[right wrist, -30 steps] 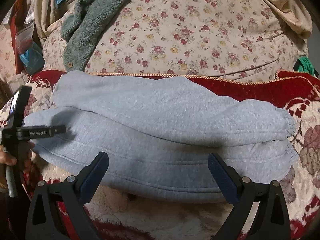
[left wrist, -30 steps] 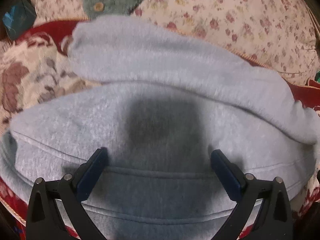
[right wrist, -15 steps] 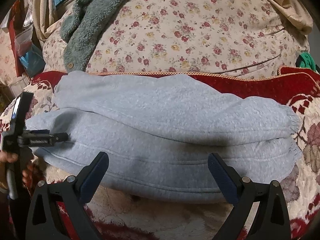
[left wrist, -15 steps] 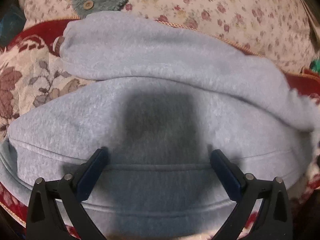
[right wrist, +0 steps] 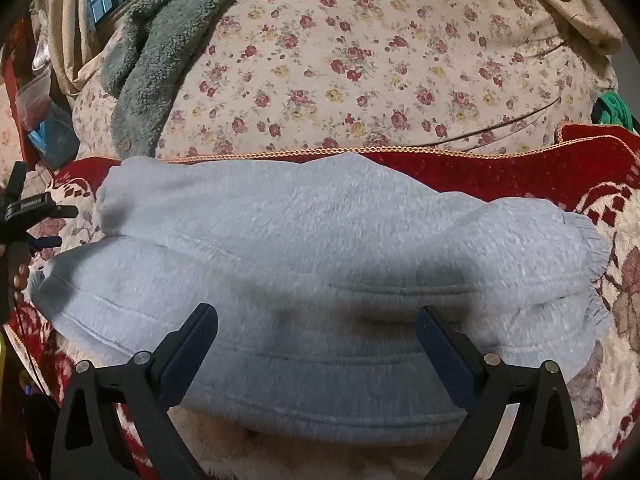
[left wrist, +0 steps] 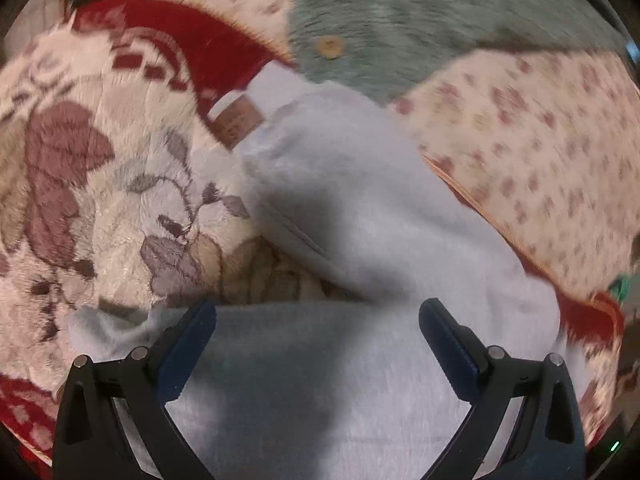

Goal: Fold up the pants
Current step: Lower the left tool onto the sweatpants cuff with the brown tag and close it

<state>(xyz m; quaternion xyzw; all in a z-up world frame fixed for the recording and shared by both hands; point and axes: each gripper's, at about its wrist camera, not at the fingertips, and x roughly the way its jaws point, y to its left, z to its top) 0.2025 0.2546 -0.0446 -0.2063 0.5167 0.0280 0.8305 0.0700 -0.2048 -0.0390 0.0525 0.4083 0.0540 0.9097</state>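
Pale grey fleece pants (right wrist: pixel 320 264) lie lengthwise on a red and cream floral plush blanket (right wrist: pixel 608 208), folded so that one leg rests on the other, the gathered cuffs (right wrist: pixel 592 248) stacked at the right end. Behind the blanket rises a cream quilt printed with small roses (right wrist: pixel 360 60), and a grey-green fuzzy garment with a wooden button (right wrist: pixel 156 76) is draped over the quilt's left part.

The right gripper (right wrist: pixel 316 340) hovers over the near edge of the pants, its dark blue fingers (right wrist: pixel 192 344) spread wide with nothing between them; their shadow falls on the fabric just ahead.

The left gripper (left wrist: pixel 316 336) is at the waist end of the pants (left wrist: pixel 360 216), where a brown rectangular label (left wrist: pixel 236 124) shows at the far tip. Its fingers (left wrist: pixel 188 344) are likewise spread wide, standing over a near layer of the grey cloth without pinching it. The left wrist view is blurred. In the right wrist view the left gripper (right wrist: pixel 44 224) appears at the far left edge, beside the waist end, with part of a hand (right wrist: pixel 20 276) below it.
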